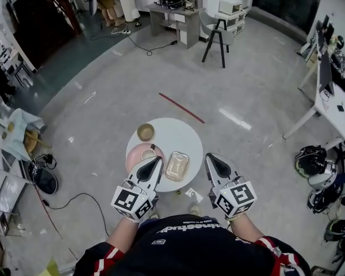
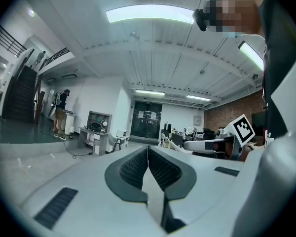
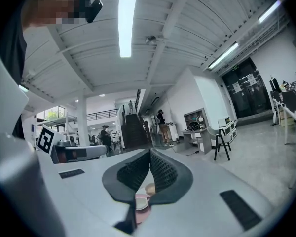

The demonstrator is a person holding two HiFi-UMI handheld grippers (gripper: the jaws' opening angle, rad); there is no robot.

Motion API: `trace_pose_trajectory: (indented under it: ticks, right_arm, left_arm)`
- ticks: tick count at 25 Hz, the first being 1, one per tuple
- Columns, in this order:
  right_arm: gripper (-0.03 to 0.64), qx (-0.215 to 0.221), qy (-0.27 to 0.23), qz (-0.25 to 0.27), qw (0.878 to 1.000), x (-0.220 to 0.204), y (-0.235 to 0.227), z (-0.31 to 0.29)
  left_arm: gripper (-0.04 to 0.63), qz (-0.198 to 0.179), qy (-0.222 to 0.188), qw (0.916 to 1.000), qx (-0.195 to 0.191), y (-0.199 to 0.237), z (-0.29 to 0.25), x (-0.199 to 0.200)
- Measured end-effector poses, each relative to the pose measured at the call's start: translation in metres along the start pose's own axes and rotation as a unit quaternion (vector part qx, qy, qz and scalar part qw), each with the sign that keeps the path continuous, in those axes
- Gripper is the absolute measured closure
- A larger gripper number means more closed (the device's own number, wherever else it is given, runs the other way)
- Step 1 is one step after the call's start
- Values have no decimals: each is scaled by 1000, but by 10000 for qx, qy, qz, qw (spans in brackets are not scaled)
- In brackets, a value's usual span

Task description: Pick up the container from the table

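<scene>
Room: open workshop hall with a grey polished floor; a red line (image 1: 181, 107) is marked on the floor beyond the work surface.
Surface: round white table (image 1: 181, 132), directly in front of the person, seen from steeply above.
Floor, left: black cable (image 1: 75, 199) runs loose across the floor, well apart from the table.
Bowl: tan bowl (image 1: 145, 132) stands upright on the far left part of the table.
Plate: pink plate (image 1: 135, 154) lies at the left edge of the table, near the bowl; a small cup (image 1: 148, 153) sits on it.
Left gripper: left gripper (image 1: 158, 160) is held level above the near left part of the table, and in the head view its tip overlaps the right rim of the pink plate. In the left gripper view the two ribbed pads meet along their full length, with nothing clamped between them.
Container: shallow rectangular container (image 1: 177, 165) lies flat on the near part of the table, just right of the pink plate. In the head view it lies between the two grippers, and neither touches it.
Right gripper: right gripper (image 1: 211, 157) is held level beside the near right edge of the table. In the right gripper view its pads are pressed together and carry nothing; the pink plate and the bowl show below them.
Floor, right: helmets (image 1: 313, 160) lie grouped on the floor, well apart from the table.
Far right: white desk (image 1: 333, 105) stands along the wall.
</scene>
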State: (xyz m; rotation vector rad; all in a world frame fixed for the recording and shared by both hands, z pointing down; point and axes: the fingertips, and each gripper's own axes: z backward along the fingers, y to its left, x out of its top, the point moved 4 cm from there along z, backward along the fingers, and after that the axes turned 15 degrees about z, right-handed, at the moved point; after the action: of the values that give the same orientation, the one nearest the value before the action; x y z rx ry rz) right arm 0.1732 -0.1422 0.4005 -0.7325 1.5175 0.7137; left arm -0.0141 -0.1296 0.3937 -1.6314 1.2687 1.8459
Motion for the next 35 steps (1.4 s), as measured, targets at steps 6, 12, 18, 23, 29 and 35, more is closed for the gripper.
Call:
trace_pose_trajectory:
  ticks: [6, 12, 18, 23, 29, 35]
  right_arm:
    - [604, -298, 51, 129, 9995, 4, 27, -15]
    - [604, -528, 116, 76, 9985, 4, 55, -36]
    - [604, -717, 197, 75, 9972, -1, 76, -56]
    - [604, -820, 196, 143, 9963, 5, 84, -67]
    - [604, -949, 145, 158, 9953, 4, 86, -75]
    - [591, -898, 114, 161, 9958, -2, 86, -83]
  left_arm:
    - [571, 58, -18, 9997, -243, 35, 10, 14]
    - [571, 70, 89, 9988, -468, 64, 21, 24]
    - [571, 100, 147, 9978, -641, 94, 27, 28]
    - [571, 100, 170, 9969, -763, 106, 29, 36]
    - [571, 70, 202, 9956, -918, 112, 23, 39]
    - [571, 114, 236, 9951, -949, 119, 18, 33]
